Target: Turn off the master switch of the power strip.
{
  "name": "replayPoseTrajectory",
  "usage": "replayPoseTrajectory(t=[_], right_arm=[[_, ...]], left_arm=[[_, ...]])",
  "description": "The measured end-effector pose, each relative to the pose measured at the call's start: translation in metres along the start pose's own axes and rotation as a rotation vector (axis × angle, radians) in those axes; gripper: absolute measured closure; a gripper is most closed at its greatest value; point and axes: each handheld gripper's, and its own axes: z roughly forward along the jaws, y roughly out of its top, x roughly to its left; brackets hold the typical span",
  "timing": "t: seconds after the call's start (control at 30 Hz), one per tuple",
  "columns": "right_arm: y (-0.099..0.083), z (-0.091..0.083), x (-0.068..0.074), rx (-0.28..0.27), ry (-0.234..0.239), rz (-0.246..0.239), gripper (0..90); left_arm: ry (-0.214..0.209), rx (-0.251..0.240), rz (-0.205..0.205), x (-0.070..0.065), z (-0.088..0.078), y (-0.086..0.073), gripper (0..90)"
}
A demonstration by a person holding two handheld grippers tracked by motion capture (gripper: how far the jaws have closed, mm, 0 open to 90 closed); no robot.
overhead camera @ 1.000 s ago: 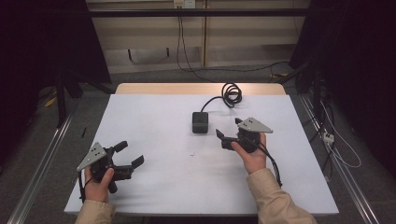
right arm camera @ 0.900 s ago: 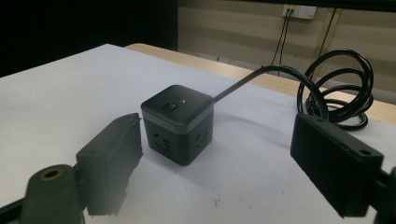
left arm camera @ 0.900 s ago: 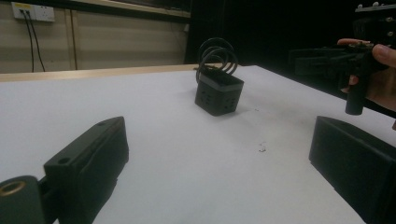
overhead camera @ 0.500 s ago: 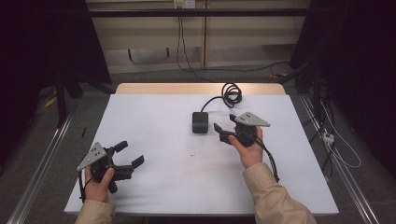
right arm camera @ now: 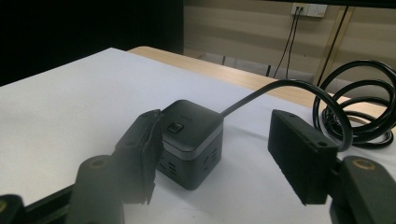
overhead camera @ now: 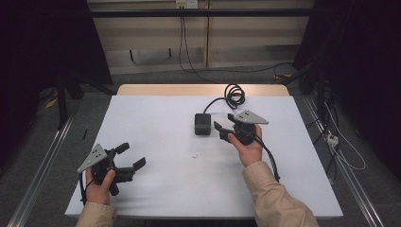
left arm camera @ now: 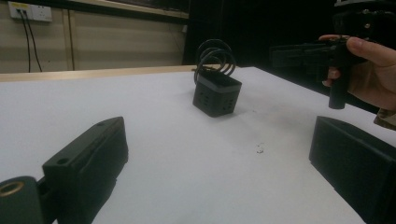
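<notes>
A black cube power socket (overhead camera: 203,124) stands on the white table (overhead camera: 156,118), and its cable runs back to a coil (overhead camera: 235,94). My right gripper (overhead camera: 223,122) hovers just right of the cube, jaws pointing at it. They have just been closing, stand open, and nothing is pressed between them. In the right gripper view the cube (right arm camera: 191,140) sits just beyond the gripper (right arm camera: 219,149), partly behind the left jaw. My left gripper (overhead camera: 131,155) rests open near the front left; the left gripper view has the cube (left arm camera: 216,95) far ahead of it (left arm camera: 219,154).
The cable coil (right arm camera: 364,107) lies by the table's far edge, behind the cube. A small speck (overhead camera: 195,156) marks the table's middle. Beyond the far edge, a wall socket (right arm camera: 307,9) with hanging wires sits against the back wall.
My right gripper has drifted slightly away from the person toward the cube, and its jaws have narrowed. The left gripper has kept still.
</notes>
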Motion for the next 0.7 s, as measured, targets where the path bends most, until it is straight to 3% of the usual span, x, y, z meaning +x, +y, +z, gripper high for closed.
replayPoseTrajectory(t=[0.7], right_arm=[[0.0015,0.0098,-0.0012,0.021,0.018,-0.004,48.4]], left_arm=[[-0.002,-0.013,-0.006,0.0003,-0.0004,0.0007,3.6]])
